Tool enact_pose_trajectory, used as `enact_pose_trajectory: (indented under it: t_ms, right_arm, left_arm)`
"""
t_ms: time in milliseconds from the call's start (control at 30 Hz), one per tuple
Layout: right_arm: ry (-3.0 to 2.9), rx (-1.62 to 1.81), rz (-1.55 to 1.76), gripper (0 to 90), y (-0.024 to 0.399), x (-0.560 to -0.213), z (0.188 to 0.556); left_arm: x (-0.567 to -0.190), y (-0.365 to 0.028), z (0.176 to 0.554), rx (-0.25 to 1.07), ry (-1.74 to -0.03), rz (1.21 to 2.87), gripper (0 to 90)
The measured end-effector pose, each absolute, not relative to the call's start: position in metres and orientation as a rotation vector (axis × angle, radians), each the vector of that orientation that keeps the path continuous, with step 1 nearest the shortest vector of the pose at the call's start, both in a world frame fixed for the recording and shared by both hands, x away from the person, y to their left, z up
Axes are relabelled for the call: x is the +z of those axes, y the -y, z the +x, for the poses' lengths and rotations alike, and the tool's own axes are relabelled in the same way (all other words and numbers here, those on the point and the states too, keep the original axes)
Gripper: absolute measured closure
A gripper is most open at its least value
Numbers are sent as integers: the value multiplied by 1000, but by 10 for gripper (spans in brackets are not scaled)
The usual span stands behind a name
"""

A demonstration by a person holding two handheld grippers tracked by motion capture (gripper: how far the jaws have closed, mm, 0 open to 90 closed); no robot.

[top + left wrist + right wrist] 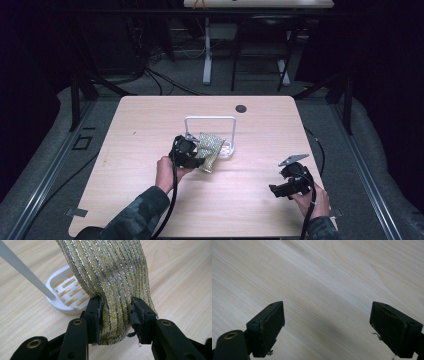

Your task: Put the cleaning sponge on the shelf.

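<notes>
Your left claw point(115, 317) pinched the glittery yellow-green cloth point(110, 277) between its jaws, the cloth hanging from the white rack point(210, 120) at the middle of the desk point(150, 120), just beside the rack's slotted base point(63, 293). Your right claw point(327, 325) was spread wide over bare wood, well apart

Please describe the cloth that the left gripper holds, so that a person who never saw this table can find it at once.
On the light wooden table, near its middle, stands a white rack with a tall wire hoop and a slotted base. Against it hangs a yellow-green ribbed cloth with silver glitter threads, pinched between the left gripper's black fingers. It is the only soft, sparkling thing there.
</notes>
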State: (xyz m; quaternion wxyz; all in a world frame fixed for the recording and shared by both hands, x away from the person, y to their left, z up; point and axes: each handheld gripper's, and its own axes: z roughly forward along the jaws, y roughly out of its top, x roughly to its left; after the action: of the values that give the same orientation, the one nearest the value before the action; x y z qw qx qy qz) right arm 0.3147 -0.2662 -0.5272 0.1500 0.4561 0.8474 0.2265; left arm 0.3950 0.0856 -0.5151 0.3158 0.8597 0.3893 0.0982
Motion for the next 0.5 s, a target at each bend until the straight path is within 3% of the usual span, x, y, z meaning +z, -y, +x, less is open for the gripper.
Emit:
enact_pose_trajectory:
  t_ms: [500]
  right_arm:
    - [-2444,647,1297,120,265,-527,315]
  left_arm:
    - [-520,-80,408,317,-1104,2225,613]
